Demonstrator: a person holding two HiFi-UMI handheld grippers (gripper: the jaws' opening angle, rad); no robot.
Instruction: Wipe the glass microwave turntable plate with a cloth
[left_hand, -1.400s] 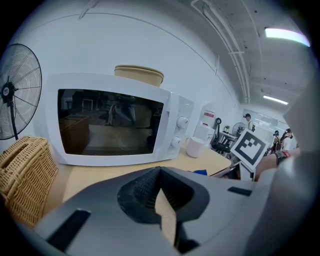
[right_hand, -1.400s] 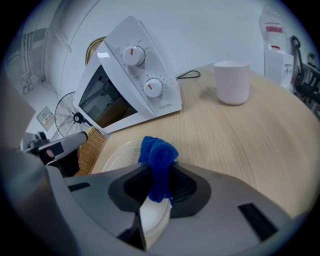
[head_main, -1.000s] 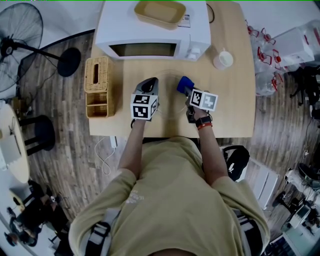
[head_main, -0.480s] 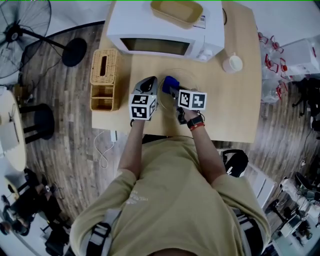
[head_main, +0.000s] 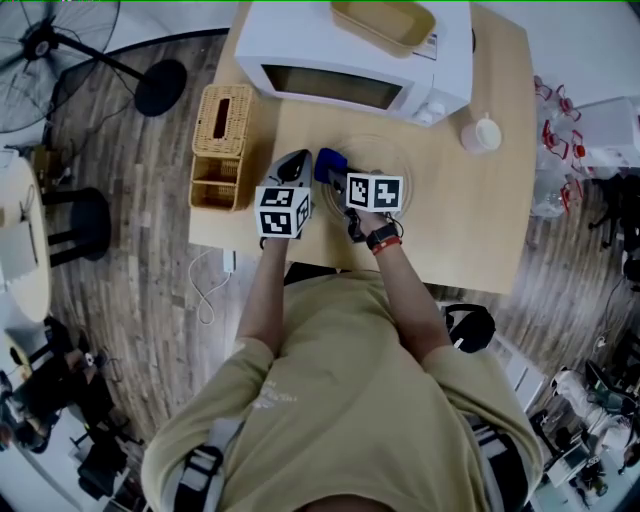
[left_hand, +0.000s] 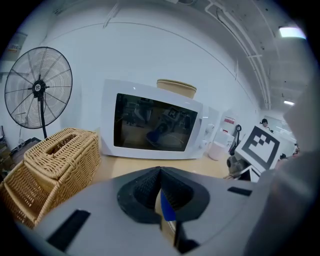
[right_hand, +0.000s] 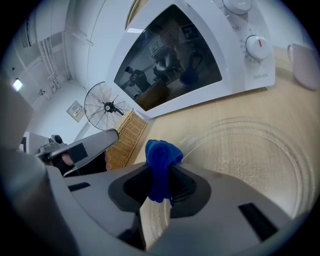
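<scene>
**A:** We're looking at the glass turntable plate (right_hand: 260, 155). It lies flat on the table (head_main: 470, 220) just in front of the microwave (head_main: 350, 75), below its door.

**B:** And the right gripper (right_hand: 160, 185) is pinching the blue cloth (right_hand: 161, 155); a wad bulges past the jaw tips, over the plate's rim on the side away from the microwave's dials. We reckon it's bunched like that so soft fabric meets the glass, not hard jaws.

**A:** The left gripper (left_hand: 160, 172)?

**B:** Jaws pressed together, nothing between them that we can see. It sits in front of the microwave's left corner, near the wicker box (head_main: 220, 140) and just beside the plate's edge; whether it touches the rim, we can't tell.

**A:** A guard post, we'd say; smooth glass on a smooth top could skate toward the microwave under a push.

**B:** Agreed; to us this looks like wiping under way, with most of the disc yet to be covered.
</scene>
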